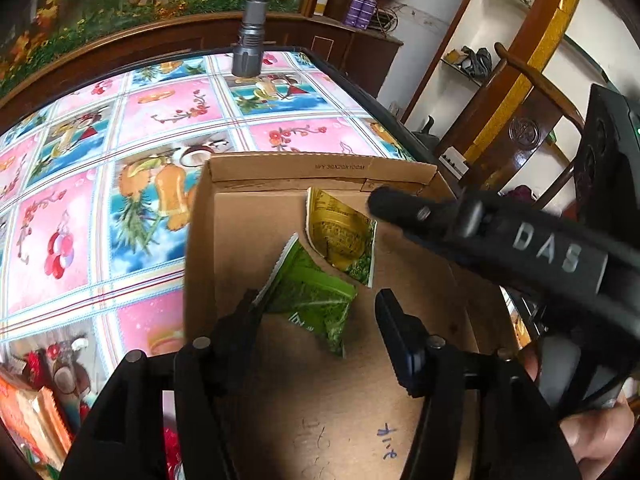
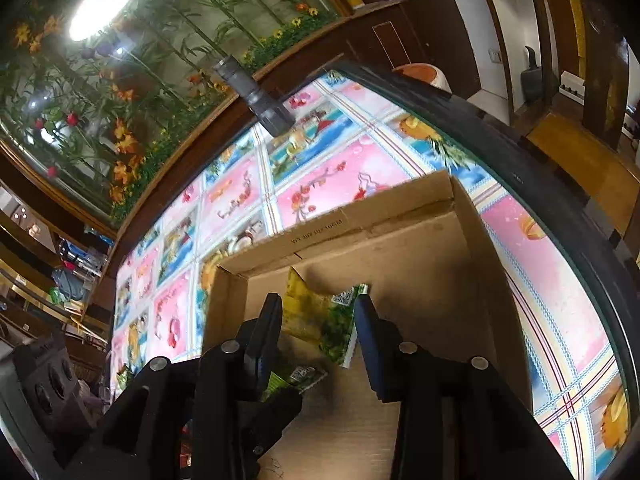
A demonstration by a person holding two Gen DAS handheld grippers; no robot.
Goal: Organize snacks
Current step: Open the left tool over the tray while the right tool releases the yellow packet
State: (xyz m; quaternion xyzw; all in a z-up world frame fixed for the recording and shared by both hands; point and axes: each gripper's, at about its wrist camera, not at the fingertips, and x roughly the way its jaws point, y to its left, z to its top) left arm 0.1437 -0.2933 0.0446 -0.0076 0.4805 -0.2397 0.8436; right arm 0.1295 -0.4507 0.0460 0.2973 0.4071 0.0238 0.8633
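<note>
Left claw [image 1: 316, 312] released, green snack packet [image 1: 316, 300] lying loose between its fingers in cardboard box [image 1: 280, 168]. Right claw [image 2: 318, 320] released around yellow-green packet [image 2: 320, 316].

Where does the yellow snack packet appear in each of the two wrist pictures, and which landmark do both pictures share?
Left wrist view: the yellow snack packet lies in the cardboard box, at centre, near its far wall, beyond the green packet.
Right wrist view: the same packet sits low at centre, between the right gripper's fingers.
Shared landmark: the grey flashlight standing on the tablecloth beyond the box.
</note>
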